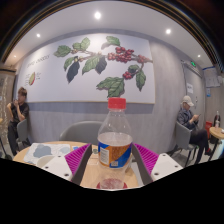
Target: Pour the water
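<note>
A clear plastic water bottle (115, 140) with a red cap and an orange-and-blue label stands upright between my fingers. My gripper (113, 160) is shut on the bottle, with the magenta pads (79, 156) against its lower sides. Just under and in front of the bottle is a small clear cup (111, 183) with a reddish bottom, resting on the light wooden table (55, 155). The bottle's base is partly hidden behind the cup's rim.
A grey chair (80, 131) stands beyond the table. One person (17, 108) sits at the left and another person (186, 116) at the right. A wall with a large picture of leaves and berries (100, 62) is behind. Papers (40, 152) lie on the table to the left.
</note>
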`<state>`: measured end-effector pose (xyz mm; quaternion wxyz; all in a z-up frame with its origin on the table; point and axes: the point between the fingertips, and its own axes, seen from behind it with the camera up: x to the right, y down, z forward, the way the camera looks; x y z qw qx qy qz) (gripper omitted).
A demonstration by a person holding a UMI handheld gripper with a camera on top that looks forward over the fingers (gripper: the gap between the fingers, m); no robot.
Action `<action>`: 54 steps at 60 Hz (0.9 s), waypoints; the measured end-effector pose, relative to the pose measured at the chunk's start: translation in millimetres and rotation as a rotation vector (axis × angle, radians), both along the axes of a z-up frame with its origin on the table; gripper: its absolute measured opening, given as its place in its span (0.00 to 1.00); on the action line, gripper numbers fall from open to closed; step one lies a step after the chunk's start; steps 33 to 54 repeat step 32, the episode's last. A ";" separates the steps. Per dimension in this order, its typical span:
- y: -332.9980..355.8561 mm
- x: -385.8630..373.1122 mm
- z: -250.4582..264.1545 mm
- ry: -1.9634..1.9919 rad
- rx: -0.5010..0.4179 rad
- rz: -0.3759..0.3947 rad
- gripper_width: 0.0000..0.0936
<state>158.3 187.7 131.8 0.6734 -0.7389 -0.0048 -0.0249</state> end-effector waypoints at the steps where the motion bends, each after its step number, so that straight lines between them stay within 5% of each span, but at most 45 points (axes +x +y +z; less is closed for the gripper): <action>1: -2.7 0.1 0.8 -0.004 -0.001 0.001 0.89; 32: -230.4 -35.4 -27.0 0.124 -0.133 0.132 0.91; 54: -230.4 -35.4 -27.0 0.124 -0.133 0.132 0.91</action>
